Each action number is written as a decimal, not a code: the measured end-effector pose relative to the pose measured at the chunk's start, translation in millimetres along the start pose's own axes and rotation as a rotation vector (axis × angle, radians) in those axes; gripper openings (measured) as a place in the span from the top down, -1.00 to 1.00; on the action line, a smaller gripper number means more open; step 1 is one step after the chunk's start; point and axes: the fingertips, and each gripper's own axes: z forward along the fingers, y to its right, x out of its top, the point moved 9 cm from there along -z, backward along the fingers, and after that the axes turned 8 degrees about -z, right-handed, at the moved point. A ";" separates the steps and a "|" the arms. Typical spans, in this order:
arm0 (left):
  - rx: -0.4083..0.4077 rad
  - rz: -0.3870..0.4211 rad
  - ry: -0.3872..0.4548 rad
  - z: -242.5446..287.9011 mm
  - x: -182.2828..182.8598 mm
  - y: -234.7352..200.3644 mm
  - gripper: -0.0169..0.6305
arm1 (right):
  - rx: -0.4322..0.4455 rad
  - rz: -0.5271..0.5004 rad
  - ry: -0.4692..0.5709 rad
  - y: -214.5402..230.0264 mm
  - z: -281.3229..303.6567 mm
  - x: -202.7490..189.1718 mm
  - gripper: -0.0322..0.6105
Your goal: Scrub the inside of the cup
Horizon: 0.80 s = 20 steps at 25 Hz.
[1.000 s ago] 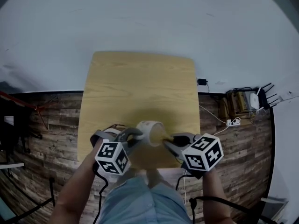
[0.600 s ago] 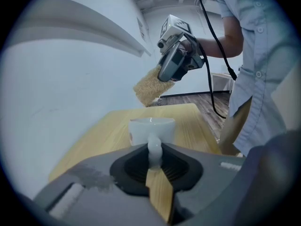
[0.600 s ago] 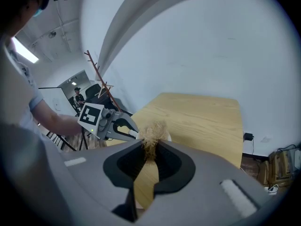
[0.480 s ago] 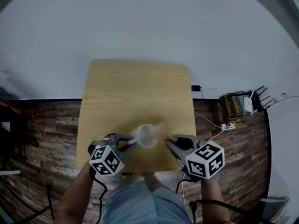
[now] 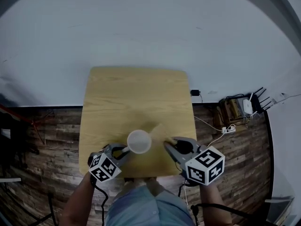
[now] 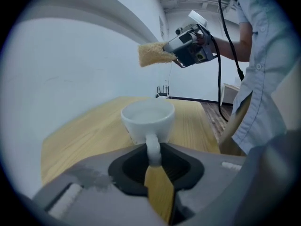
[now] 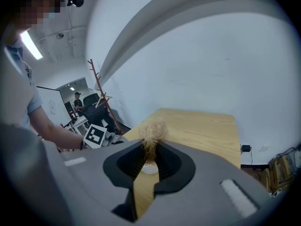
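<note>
A white cup [image 5: 139,141] stands upright on the wooden table [image 5: 136,98], near its front edge. My left gripper [image 5: 123,150] lies just left of it. In the left gripper view the cup's handle [image 6: 154,147] sits between the jaws, which are opening, with a gap on each side. My right gripper [image 5: 168,144] is shut on a tan fibrous sponge [image 5: 159,132], held above the table just right of the cup. The right gripper view has the sponge [image 7: 153,132] sticking out of the jaws, with the cup [image 7: 149,168] below it. The left gripper view shows the sponge [image 6: 151,54] in the air.
The table stands against a white wall on a wood plank floor. A power strip, cables and a router [image 5: 244,106] lie on the floor to the right. A coat rack [image 7: 99,91] and a desk stand far off to the left.
The cup was tilted in the left gripper with the sponge at its mouth; now it stands upright on the table. The sponge has drawn back to the right and the left jaws have widened.
</note>
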 end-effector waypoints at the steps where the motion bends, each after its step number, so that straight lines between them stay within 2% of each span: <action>1: 0.001 -0.012 0.005 -1.0 -0.9 -0.1 0.66 | -0.001 -0.001 0.003 -0.4 0.5 0.5 0.73; 8: 0.033 -0.085 -0.007 -20.1 -15.5 4.6 0.66 | -0.009 -0.004 0.047 -1.6 4.7 4.1 0.73; 13: 0.122 -0.145 0.023 -56.3 -19.1 10.9 0.66 | -0.023 -0.022 0.102 2.0 3.6 10.2 0.73; 15: 0.178 -0.146 0.064 -73.5 -5.7 10.6 0.66 | -0.034 -0.038 0.132 2.5 2.4 13.2 0.73; 20: 0.351 -0.193 0.227 -106.8 50.6 6.1 0.67 | -0.064 -0.101 0.225 -1.4 -2.3 26.2 0.73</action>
